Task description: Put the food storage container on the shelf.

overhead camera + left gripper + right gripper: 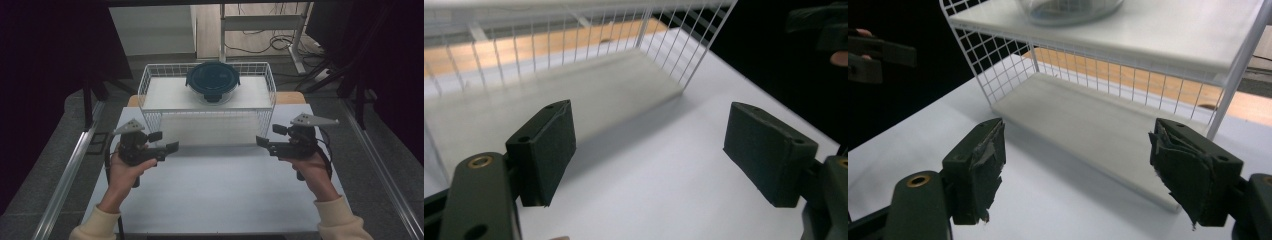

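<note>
A white wire rack with two shelves stands at the far side of the white table. On its upper shelf rests a round clear container with a dark teal lid, whose glass base appears in the right gripper view. My left gripper hovers near the rack's front left corner, and its jaws are open and empty, aimed at the lower shelf. Near the front right corner, my right gripper is likewise open with nothing between its jaws, facing the lower shelf.
Metal rails run along both sides of the table. Behind the rack, a desk frame and cables lie on the floor. Dark curtains hang at left and right. Bare table surface stretches between my hands and the near edge.
</note>
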Available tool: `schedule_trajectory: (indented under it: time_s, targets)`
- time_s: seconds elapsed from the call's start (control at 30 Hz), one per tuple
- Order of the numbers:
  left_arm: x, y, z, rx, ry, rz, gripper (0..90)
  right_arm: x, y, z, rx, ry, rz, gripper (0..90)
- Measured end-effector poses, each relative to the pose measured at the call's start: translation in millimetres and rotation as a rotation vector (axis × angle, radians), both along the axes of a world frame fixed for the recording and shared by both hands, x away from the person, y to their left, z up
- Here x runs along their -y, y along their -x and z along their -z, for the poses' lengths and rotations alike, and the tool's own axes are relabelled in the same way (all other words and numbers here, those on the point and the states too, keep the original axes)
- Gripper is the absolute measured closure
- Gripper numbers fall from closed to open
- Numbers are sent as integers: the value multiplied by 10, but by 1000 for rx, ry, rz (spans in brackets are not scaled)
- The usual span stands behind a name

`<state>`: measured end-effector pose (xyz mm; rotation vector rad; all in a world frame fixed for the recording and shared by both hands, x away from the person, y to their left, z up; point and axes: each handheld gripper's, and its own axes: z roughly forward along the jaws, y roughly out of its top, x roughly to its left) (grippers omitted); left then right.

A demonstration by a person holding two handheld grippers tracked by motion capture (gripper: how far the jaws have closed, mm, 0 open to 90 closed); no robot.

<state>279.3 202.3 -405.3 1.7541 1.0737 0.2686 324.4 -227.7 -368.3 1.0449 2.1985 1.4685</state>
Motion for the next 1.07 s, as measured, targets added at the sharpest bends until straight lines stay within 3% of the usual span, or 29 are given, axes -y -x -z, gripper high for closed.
schedule_trajectory:
  time_s: [0.03, 0.17, 0.2, 0.27, 0.33, 0.37, 0.4, 0.43, 0.47, 0.57, 0.73, 0.9, 1.07]
  targets:
    - [0, 0, 0, 0, 0, 0, 204, 0, 0, 0, 0, 0, 0, 219]
    - [-83, 148, 301, -23, -33, -28, 195, 46, 177, 257, -11, -3, -1, 219]
    - [-83, 148, 301, -23, -33, -28, 194, 46, 177, 257, -11, -3, -1, 219]
    - [-140, 244, 469, -38, -43, -41, 192, 66, 296, 456, -26, 19, -12, 218]
    - [-153, 280, 518, -44, -39, -49, 192, 75, 336, 523, -29, 29, -11, 218]
    - [-170, 351, 613, -53, -44, -50, 191, 95, 405, 649, -40, 51, -12, 218]
    - [-170, 351, 613, -53, -44, -50, 189, 107, 439, 708, -45, 57, -11, 217]
    - [-179, 428, 711, -55, -63, -51, 189, 123, 471, 765, -48, 62, -15, 216]
    - [-179, 428, 711, -55, -63, -51, 189, 123, 471, 765, -48, 62, -15, 216]
    - [-197, 512, 843, -79, -85, -54, 188, 190, 552, 964, -65, 77, 1, 215]
    - [-182, 509, 869, -74, -94, -65, 187, 198, 535, 1021, -80, 74, 13, 215]
    - [-162, 488, 909, -72, -109, -67, 181, 206, 548, 1010, -55, 75, 1, 206]
    - [-198, 435, 925, -72, -113, -97, 172, 249, 476, 1077, -47, 92, 33, 163]
